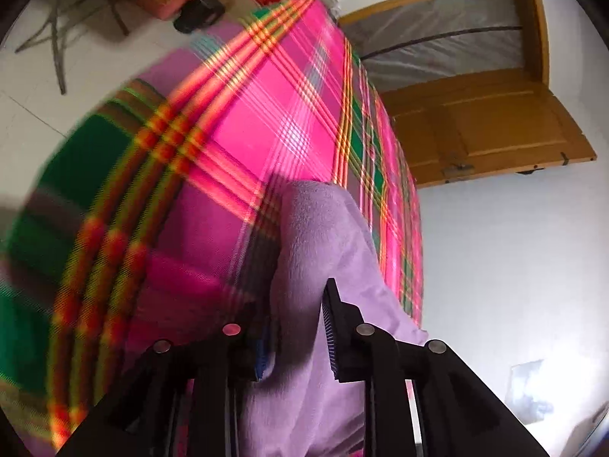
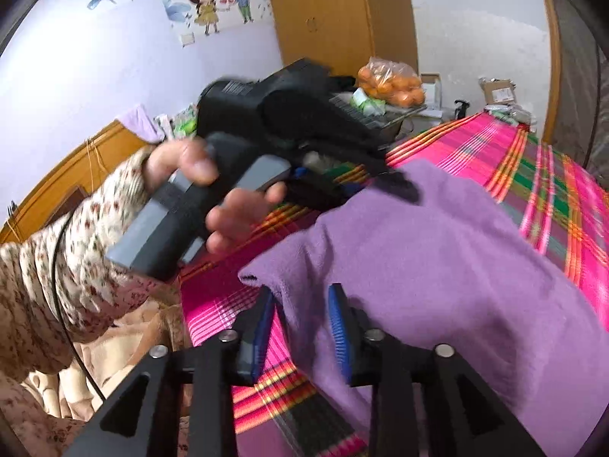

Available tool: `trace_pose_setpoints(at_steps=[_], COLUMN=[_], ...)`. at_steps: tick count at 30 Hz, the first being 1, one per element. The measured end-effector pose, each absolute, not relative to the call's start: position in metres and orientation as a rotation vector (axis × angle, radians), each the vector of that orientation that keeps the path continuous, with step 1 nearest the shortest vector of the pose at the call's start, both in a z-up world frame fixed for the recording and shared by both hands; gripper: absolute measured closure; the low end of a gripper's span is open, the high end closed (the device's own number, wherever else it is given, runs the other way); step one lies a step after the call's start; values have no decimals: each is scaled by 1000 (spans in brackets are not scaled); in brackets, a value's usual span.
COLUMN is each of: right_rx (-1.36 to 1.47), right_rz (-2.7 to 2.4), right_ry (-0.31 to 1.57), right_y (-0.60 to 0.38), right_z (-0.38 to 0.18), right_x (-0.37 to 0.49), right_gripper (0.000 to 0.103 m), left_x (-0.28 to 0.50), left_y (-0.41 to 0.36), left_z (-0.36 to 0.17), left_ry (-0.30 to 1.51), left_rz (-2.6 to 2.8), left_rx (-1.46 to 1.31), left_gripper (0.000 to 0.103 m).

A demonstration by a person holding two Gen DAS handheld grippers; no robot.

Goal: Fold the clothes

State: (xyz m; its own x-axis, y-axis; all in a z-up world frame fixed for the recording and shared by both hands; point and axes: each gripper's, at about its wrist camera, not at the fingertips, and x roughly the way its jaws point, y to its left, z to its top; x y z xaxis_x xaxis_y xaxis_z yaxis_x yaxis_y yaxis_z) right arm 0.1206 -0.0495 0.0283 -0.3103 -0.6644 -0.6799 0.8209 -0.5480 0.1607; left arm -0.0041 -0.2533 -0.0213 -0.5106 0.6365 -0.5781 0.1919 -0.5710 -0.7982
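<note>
Gripping the grey handle of the left gripper (image 2: 342, 186), the person's left hand (image 2: 213, 194) has its thumb on top and its fingers curled beneath, and a floral sleeve (image 2: 76, 251) runs back from the wrist with a thin black cable along it. That tool is tilted down toward the purple fleece garment (image 2: 437, 259), which lies rumpled on the bed's pink, green and orange plaid sheet (image 2: 533, 175). In the left wrist view the garment (image 1: 316, 251) rises in a bunched ridge between the left gripper's (image 1: 293, 327) jaws, which are closed in on it from both sides and hold the fabric. The right gripper (image 2: 300, 327) sits at the near edge of the garment; a fold of fleece hangs down between its blue-padded jaws, but a gap shows beside the left pad, so I cannot tell whether they are pinching it. Beyond the bed, a clear plastic bag of oranges (image 2: 392, 80) rests on a cluttered stand in front of a wooden wardrobe (image 2: 335, 15). A wooden door (image 1: 487, 125) appears in the left wrist view.
</note>
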Motion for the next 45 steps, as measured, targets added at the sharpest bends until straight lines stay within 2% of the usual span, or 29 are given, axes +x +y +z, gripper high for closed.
trace_pose_setpoints(at_steps=[5,8,13,17,20,29,31,32,34,36,45], right_rx=[790,792,952,1089,1171,1236,1248,1254,1246,1194,1094], right_rz=[-2059,-2134,-2258,-2186,-2129,-2036,-2017,-2008,-2002,-2008,-2089], right_ry=[155,54,-66,-286,-382,-481,-496,-503,-519,-514,-526], right_y=[-14,22,68,91,95,80,75,73,76,78,105], right_z=[58,66,44,21,6,-10,-14,-15,-15,-8,21], right_x=[116,106,78,58,50,25,21,20,18,18,16], right_gripper=[69,63,58,54,54,50,62,72,76,86,87], left_x=[47,67,72,79,78,80,81,81,81,82,76], left_y=[-281,-279,-241,-229,-220,-216,-216,-215,-214,-212,-191], left_z=[-2,10,17,7,1,-4,-3,-3,-1,1,10], left_ry=[-1239,-1205,-1080,-1019,-1024,-1074,-1078,-1076,-1074,-1074,-1017], left_rz=[2346,2414,2419,2389,2368,2353,2355,2359,2365,2367,2341], left_rx=[-1285,-1240,-1235,-1282,-1327,-1331,-1335,-1338,-1344,-1341,-1321], left_gripper=[78,77,75,75,75,75,75,75,75,75,75])
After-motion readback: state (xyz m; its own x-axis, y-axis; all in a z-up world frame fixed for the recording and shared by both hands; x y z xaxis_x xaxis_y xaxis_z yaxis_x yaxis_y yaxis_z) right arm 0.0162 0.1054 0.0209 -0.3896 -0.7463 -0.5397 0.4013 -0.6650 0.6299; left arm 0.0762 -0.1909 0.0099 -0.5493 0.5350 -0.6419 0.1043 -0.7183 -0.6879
